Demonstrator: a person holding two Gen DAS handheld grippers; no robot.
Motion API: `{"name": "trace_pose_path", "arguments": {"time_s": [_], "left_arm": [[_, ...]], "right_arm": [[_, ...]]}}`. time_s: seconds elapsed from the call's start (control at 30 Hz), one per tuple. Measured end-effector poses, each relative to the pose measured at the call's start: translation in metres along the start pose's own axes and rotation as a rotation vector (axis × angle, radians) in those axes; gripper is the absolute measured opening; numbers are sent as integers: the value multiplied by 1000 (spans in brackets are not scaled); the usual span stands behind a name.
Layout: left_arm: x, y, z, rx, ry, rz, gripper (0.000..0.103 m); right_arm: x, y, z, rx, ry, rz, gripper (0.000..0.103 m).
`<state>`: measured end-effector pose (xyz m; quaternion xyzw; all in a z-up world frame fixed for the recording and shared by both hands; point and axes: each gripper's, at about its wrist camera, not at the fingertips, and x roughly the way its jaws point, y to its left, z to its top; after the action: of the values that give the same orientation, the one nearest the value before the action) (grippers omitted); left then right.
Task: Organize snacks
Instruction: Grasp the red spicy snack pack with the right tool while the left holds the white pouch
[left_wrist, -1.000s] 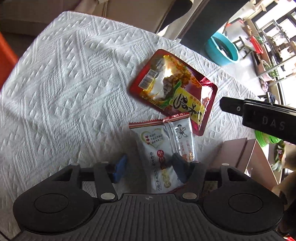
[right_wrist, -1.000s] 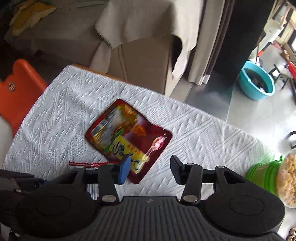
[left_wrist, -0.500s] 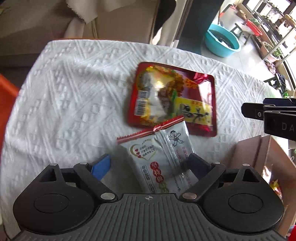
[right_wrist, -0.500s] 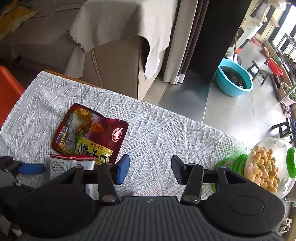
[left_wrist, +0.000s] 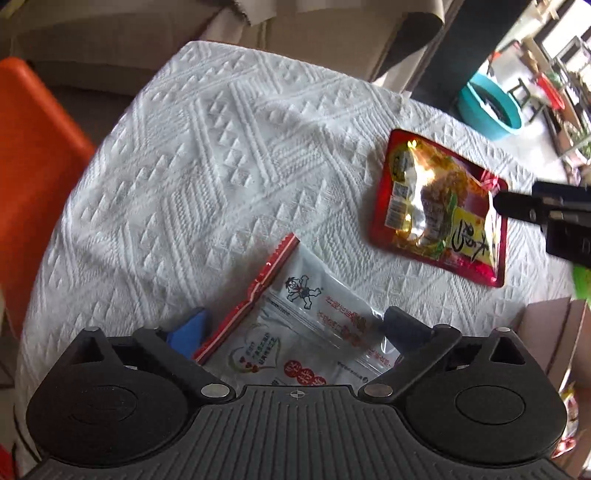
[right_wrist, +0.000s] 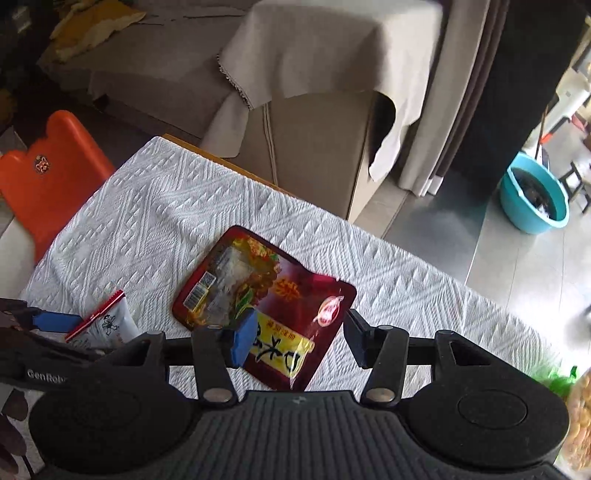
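A white snack packet with a red sealed edge (left_wrist: 295, 325) lies on the white tablecloth (left_wrist: 207, 177) between the open fingers of my left gripper (left_wrist: 295, 328). The fingers stand wide on either side of it, not clamped. The packet also shows in the right wrist view (right_wrist: 107, 326). A red foil snack pouch with yellow lettering (left_wrist: 439, 210) lies flat to the right. In the right wrist view the pouch (right_wrist: 266, 306) lies just ahead of and partly between the open fingers of my right gripper (right_wrist: 299, 339), which holds nothing.
An orange chair (right_wrist: 48, 184) stands at the table's left side. A beige covered sofa (right_wrist: 295, 92) is behind the table. A teal basin (right_wrist: 535, 195) sits on the floor at right. A green-lidded jar of round snacks (right_wrist: 580, 417) stands at the right edge.
My left gripper has turned, so the white packet now lies skewed between its fingers. My right gripper has moved left, over the near end of the red pouch.
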<state>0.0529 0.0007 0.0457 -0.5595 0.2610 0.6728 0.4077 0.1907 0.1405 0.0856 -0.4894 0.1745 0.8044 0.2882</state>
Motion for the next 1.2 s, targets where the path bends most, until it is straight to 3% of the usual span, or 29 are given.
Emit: {"name": "trace_pose_path", "arguments": {"time_s": [0.1, 0.2, 0.33, 0.43, 0.5, 0.6, 0.63, 0.7, 0.77, 0.83, 0.87, 0.97, 1.07, 1.2], "left_arm": [[3, -12, -1, 120, -6, 15, 103], [-1, 4, -7, 143, 2, 3, 103], [-11, 54, -25, 52, 20, 53, 103], [-19, 87, -36, -25, 21, 32, 100], [-24, 95, -40, -20, 2, 3, 96], [-27, 93, -45, 38, -3, -20, 94], [-27, 89, -45, 60, -1, -31, 94], [-28, 86, -48, 83, 3, -42, 94], [-29, 90, -51, 61, 9, -52, 94], [-31, 99, -55, 3, 13, -60, 92], [-33, 104, -56, -28, 17, -59, 91], [-37, 118, -57, -128, 32, -65, 89], [-37, 122, -56, -160, 43, -76, 89], [-33, 116, -52, -138, 43, -76, 95]], "right_arm": [[12, 1, 11, -55, -10, -38, 55], [34, -11, 26, 30, 48, 9, 55], [52, -17, 32, 229, 120, 118, 58], [47, 5, 24, 236, 171, 271, 59], [38, 25, 20, 183, 188, 341, 59], [17, 55, 17, -27, 78, 263, 61], [15, 65, 16, -128, 38, 232, 67], [18, 82, 11, -300, 19, 231, 69], [25, 100, 4, -510, 40, 266, 69], [30, 115, -7, -686, 34, 248, 69], [33, 120, -12, -756, 14, 237, 75], [43, 125, -8, -771, -6, 239, 90], [55, 127, 6, -694, 57, 285, 103], [62, 141, 9, -684, 103, 249, 103]]}}
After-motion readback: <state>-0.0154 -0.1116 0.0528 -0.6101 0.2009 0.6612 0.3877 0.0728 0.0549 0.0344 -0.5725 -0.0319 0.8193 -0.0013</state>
